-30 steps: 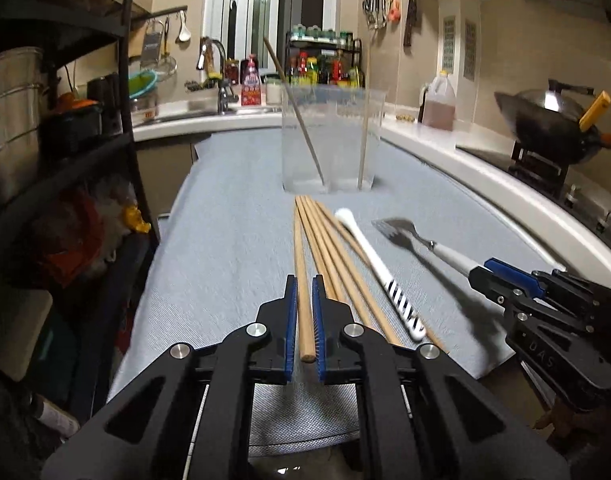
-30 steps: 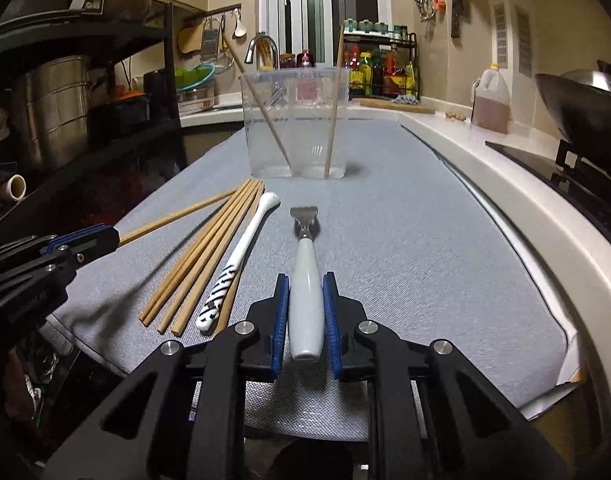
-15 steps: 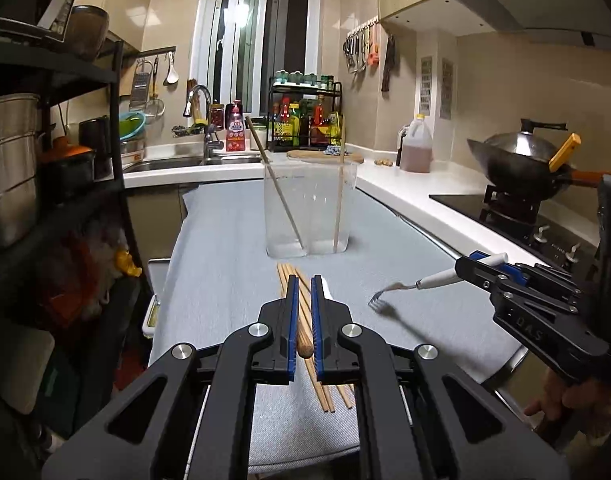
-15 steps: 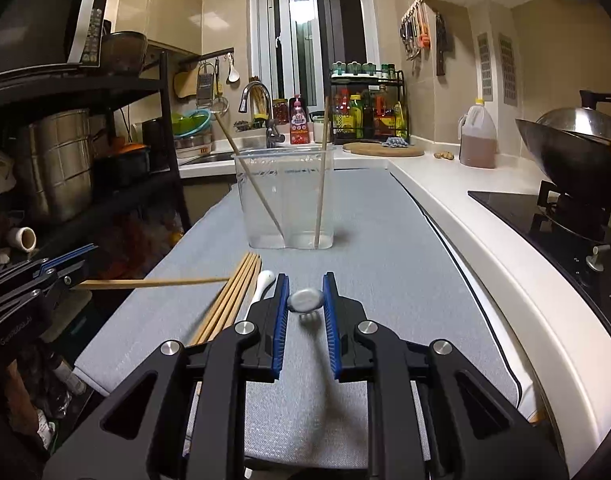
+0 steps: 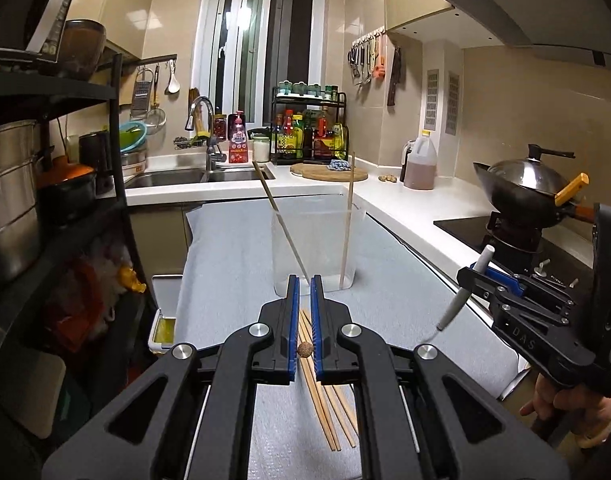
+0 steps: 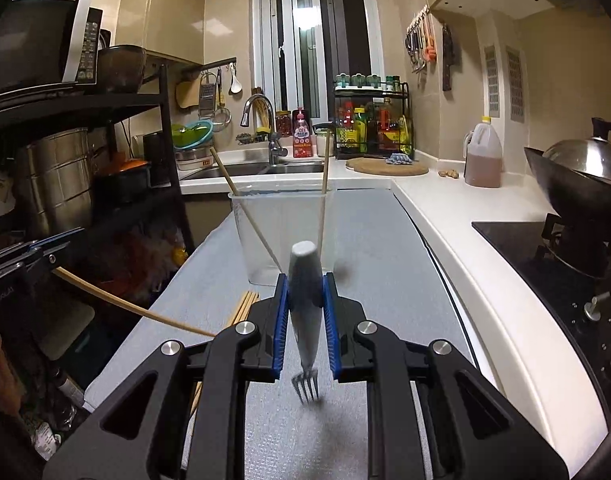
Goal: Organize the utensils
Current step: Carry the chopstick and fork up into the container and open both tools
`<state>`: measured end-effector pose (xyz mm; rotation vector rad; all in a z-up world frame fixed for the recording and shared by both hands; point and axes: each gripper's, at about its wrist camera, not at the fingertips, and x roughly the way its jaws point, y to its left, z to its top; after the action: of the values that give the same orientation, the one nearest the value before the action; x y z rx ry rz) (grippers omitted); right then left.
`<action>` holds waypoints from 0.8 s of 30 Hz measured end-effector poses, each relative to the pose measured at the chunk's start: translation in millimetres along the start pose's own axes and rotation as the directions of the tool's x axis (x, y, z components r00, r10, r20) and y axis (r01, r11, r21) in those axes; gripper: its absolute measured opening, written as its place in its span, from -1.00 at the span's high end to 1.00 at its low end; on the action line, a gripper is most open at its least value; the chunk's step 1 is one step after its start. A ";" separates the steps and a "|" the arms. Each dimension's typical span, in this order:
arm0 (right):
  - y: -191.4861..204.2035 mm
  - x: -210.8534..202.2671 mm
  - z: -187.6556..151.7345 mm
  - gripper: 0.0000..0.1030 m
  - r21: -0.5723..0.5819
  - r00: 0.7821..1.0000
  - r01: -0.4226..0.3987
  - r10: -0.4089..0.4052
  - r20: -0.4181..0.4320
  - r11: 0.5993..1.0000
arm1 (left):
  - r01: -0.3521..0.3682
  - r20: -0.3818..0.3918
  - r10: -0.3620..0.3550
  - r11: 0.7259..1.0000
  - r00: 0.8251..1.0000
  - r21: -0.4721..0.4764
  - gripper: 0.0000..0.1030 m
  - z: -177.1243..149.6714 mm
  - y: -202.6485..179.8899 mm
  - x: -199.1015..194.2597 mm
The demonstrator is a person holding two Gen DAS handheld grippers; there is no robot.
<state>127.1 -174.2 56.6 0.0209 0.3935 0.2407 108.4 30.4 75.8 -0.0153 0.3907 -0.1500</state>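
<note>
Both tools have come up off the grey mat (image 5: 233,248) since a second ago, and each carries what it was then only straddling. My left gripper (image 5: 304,300) is pinched on a single wooden chopstick (image 5: 305,348); from its own camera I see only the round butt end lodged between the blue pads (image 5: 292,320), so the shaft runs straight away from the lens. Below and just ahead of that gripper, the remaining chopsticks (image 5: 325,408) lie in a loose bundle on the mat. Farther ahead stands the clear container (image 5: 317,248), with two chopsticks leaning inside it. My right gripper (image 6: 305,304) is clamped on the white handle of the fork (image 6: 305,312), which hangs tines-down between the fingers, handle tip up, clear of the mat, with the container straight ahead of it. The right camera shows what the left cannot: the held chopstick's whole length (image 6: 129,304), reaching from the left tool at the frame's left edge toward the middle. The left camera in turn shows the right tool from the side, the fork (image 5: 463,292) tilted in its grip, and my hand (image 5: 565,404) under the handle.
</note>
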 end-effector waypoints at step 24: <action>1.2 20.4 108.7 0.67 -0.060 0.997 -0.047 0.051 0.052 0.997 | -0.015 -0.033 0.016 0.999 0.999 0.041 0.90 113.0 -4.3 35.9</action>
<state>186.6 -165.4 149.4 -0.0208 0.3326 0.2996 183.6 19.2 166.9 0.0307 0.4205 -0.1432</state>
